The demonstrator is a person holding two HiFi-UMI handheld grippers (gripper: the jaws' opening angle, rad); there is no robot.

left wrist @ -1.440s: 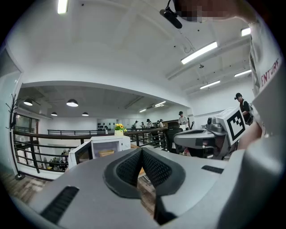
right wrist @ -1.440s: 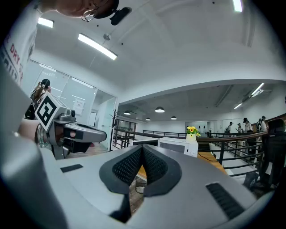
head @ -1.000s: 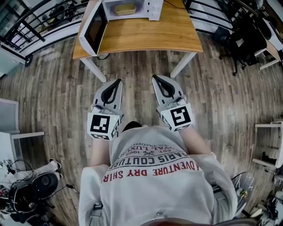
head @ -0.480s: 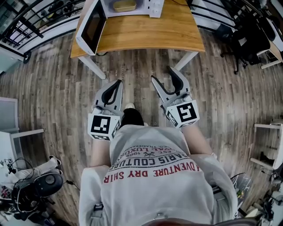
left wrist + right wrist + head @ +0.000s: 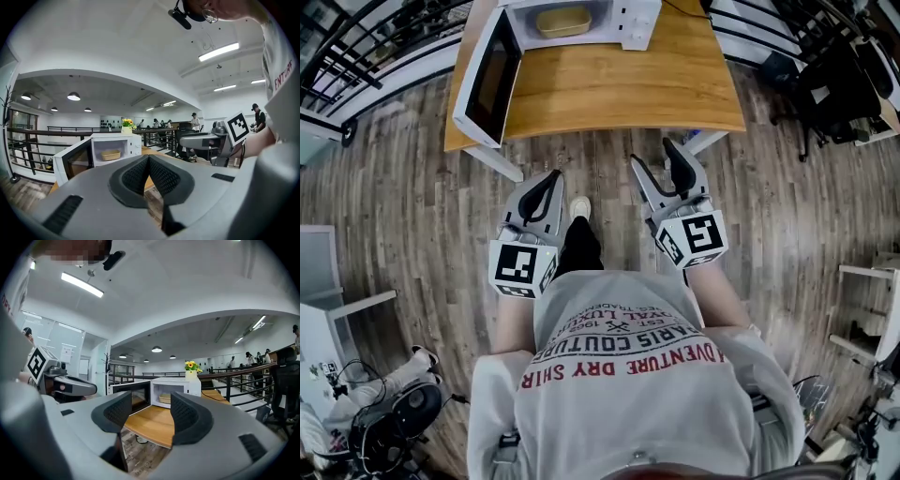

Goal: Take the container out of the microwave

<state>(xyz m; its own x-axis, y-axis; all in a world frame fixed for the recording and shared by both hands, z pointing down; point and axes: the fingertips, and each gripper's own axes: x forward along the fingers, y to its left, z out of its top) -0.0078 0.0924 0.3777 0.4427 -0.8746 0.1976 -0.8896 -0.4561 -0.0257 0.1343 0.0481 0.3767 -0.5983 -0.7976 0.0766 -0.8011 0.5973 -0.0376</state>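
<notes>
The tan container sits inside the white microwave, which stands at the far edge of the wooden table. The microwave's door hangs open over the table's left edge. Both grippers are over the plank floor, short of the table's near edge. The left gripper has its jaws pressed together, with nothing in them. The right gripper has just been opening its jaws, which stand spread wide with nothing between them.
</notes>
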